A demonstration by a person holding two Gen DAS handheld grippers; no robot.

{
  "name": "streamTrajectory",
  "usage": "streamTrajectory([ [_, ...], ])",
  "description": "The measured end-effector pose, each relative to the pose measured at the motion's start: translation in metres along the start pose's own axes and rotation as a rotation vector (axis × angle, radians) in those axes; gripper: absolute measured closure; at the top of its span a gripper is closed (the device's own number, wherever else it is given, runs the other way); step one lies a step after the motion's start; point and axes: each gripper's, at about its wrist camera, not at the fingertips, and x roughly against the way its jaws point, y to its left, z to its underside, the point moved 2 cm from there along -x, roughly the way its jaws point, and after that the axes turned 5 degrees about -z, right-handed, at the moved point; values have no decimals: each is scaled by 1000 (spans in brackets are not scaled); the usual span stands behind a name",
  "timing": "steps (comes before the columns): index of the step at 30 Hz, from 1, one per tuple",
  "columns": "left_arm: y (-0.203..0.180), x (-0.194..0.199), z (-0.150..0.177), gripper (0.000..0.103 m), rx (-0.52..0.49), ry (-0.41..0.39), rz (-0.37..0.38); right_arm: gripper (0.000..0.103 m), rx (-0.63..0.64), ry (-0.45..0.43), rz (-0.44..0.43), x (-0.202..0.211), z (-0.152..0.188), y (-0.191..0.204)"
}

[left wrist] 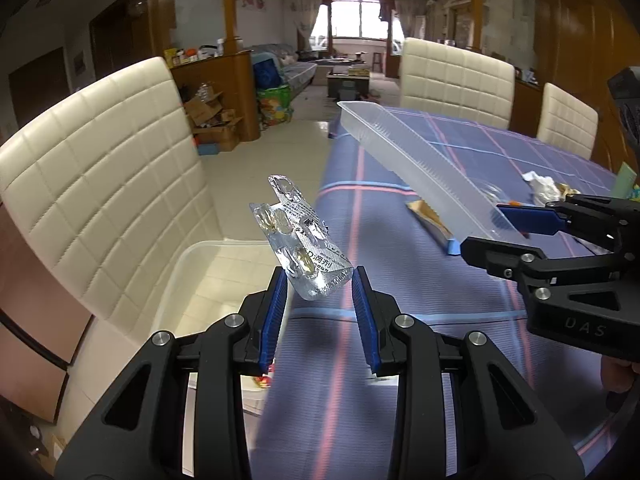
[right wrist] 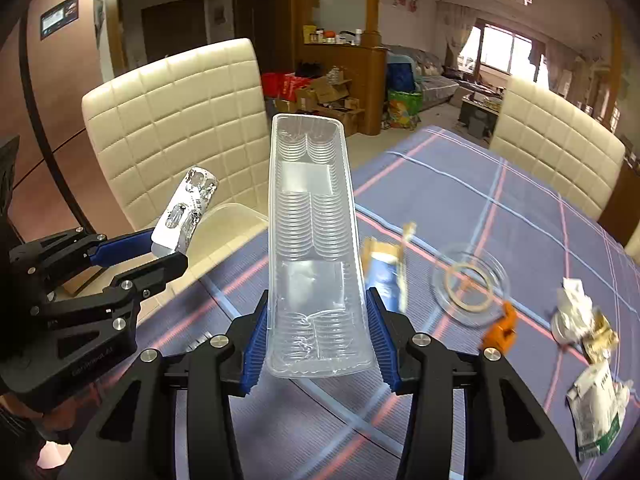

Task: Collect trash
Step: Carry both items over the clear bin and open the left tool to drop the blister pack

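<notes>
My left gripper [left wrist: 319,280] is shut on a crumpled silver blister pack [left wrist: 300,240], held in the air above a clear plastic bin [left wrist: 192,264] on the chair seat. It also shows in the right wrist view [right wrist: 168,252] with the blister pack [right wrist: 184,208]. My right gripper [right wrist: 316,332] is shut on a long clear plastic tray [right wrist: 312,240], held above the blue plaid tablecloth [right wrist: 500,208]. The tray [left wrist: 420,160] and right gripper [left wrist: 480,232] also show in the left wrist view.
On the table lie a torn blue and gold wrapper [right wrist: 384,268], a clear lid with a tape ring [right wrist: 468,284], an orange piece [right wrist: 500,328], crumpled paper [right wrist: 576,304] and a white-green packet [right wrist: 600,408]. Cream chairs [right wrist: 176,128] stand around the table.
</notes>
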Motion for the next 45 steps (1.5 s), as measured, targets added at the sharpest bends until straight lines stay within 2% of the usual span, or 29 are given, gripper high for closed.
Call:
streamTrajectory([
  [7, 38, -11, 3, 68, 47, 13, -41, 58, 63, 9, -4, -20, -17, 28],
  [17, 77, -38, 1, 68, 70, 46, -91, 58, 71, 19, -27, -43, -30, 46],
  [27, 82, -59, 1, 64, 82, 67, -93, 58, 52, 46, -22, -63, -33, 38],
  [45, 89, -84, 10, 60, 104, 113, -89, 58, 82, 77, -38, -86, -34, 48],
])
